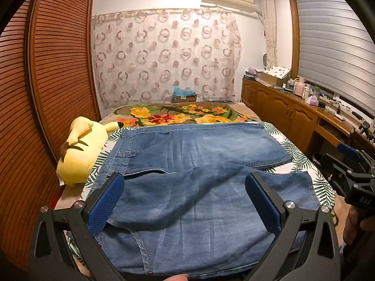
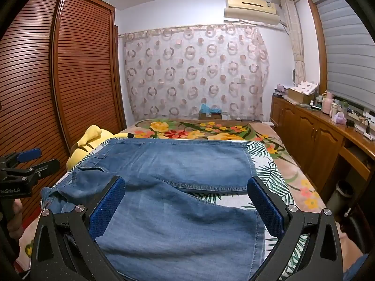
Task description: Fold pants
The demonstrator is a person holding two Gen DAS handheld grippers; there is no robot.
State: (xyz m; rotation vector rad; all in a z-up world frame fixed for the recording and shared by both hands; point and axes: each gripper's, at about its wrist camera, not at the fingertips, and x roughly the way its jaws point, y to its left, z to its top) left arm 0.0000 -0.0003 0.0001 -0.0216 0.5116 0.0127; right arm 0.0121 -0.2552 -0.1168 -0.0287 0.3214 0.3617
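Observation:
A pair of blue denim pants point(image 1: 199, 164) lies spread on the bed, waist to the left, the two legs running right with the nearer leg angled over the leaf-print sheet point(image 1: 302, 159). My left gripper point(image 1: 185, 187) hovers above the near leg close to the crotch, jaws wide open, nothing between its blue pads point(image 1: 110, 201). In the right wrist view the same pants point(image 2: 187, 164) fill the foreground. My right gripper point(image 2: 187, 189) hangs above the near leg's hem end, open and empty. Each gripper shows at the other view's edge: right gripper point(image 1: 346, 161), left gripper point(image 2: 28, 164).
A yellow plush toy point(image 1: 79, 149) lies at the bed's left edge beside the slatted wooden wardrobe point(image 1: 46, 82). A floral blanket point(image 1: 182, 114) covers the far half of the bed. A wooden cabinet point(image 1: 293, 107) with bottles runs along the right wall. A cardboard box point(image 1: 185, 97) sits behind the bed.

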